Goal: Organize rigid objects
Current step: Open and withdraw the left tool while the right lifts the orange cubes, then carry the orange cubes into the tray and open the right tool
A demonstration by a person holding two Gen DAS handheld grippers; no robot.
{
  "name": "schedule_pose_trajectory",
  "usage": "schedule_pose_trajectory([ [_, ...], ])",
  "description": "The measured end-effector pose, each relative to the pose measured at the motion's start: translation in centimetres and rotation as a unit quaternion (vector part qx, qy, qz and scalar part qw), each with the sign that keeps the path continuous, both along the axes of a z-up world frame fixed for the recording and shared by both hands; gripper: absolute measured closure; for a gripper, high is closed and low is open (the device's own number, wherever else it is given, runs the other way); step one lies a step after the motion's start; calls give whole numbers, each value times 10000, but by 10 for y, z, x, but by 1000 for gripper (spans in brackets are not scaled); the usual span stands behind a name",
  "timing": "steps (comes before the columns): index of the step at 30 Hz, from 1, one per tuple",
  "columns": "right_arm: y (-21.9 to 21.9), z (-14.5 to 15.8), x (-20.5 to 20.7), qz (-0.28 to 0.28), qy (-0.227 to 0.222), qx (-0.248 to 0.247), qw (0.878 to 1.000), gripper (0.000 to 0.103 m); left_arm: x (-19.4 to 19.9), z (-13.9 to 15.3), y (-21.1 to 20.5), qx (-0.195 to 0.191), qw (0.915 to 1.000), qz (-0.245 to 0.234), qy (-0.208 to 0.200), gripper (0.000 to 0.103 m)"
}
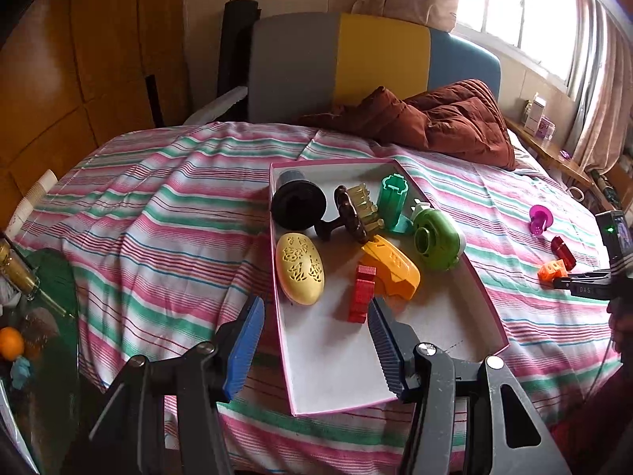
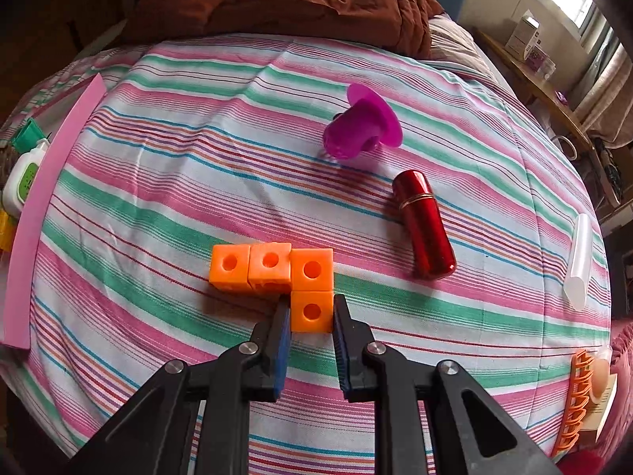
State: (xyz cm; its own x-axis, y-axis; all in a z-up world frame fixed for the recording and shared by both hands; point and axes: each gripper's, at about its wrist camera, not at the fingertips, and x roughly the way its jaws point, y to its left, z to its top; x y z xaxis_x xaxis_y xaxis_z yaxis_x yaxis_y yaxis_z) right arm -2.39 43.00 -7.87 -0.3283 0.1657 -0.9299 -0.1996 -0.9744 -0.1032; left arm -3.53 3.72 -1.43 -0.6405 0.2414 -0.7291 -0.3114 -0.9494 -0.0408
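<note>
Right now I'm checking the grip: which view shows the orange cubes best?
The right wrist view: the orange cubes lie close and sharp, the nearest cube between the right gripper fingers. The left wrist view shows them small at its right edge, partly hidden.

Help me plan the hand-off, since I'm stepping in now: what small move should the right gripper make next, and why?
Probably lift straight up. The right gripper is shut on the orange cube piece, pads on both sides of its nearest cube, which lies on the striped sheet. The pink-rimmed box, already holding sorted toys, sits to the side, so the piece must clear the cloth before being carried there.
</note>
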Motion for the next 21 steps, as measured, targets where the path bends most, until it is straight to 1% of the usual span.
schedule_pose_trajectory([
  [3, -5, -1, -1, 150, 0, -46, 9999, 85, 1, -1, -1, -2, 10000, 28, -5, 48],
  [7, -6, -1, -2, 194, -4, -31, 9998, 85, 1, -3, -4, 3, 10000, 84, -28, 48],
  [14, -12, -1, -1, 287, -9, 149, 9995, 85, 0, -2, -11, 16, 9999, 159, -27, 48],
  [17, -16, 5, 0, 261, 75, 20, 9996, 85, -1, -3, -15, 16, 9998, 202, -28, 48],
  [21, -31, 20, -1, 431, 308, -106, 9985, 85, -3, -6, -20, 66, 9996, 265, -75, 48],
])
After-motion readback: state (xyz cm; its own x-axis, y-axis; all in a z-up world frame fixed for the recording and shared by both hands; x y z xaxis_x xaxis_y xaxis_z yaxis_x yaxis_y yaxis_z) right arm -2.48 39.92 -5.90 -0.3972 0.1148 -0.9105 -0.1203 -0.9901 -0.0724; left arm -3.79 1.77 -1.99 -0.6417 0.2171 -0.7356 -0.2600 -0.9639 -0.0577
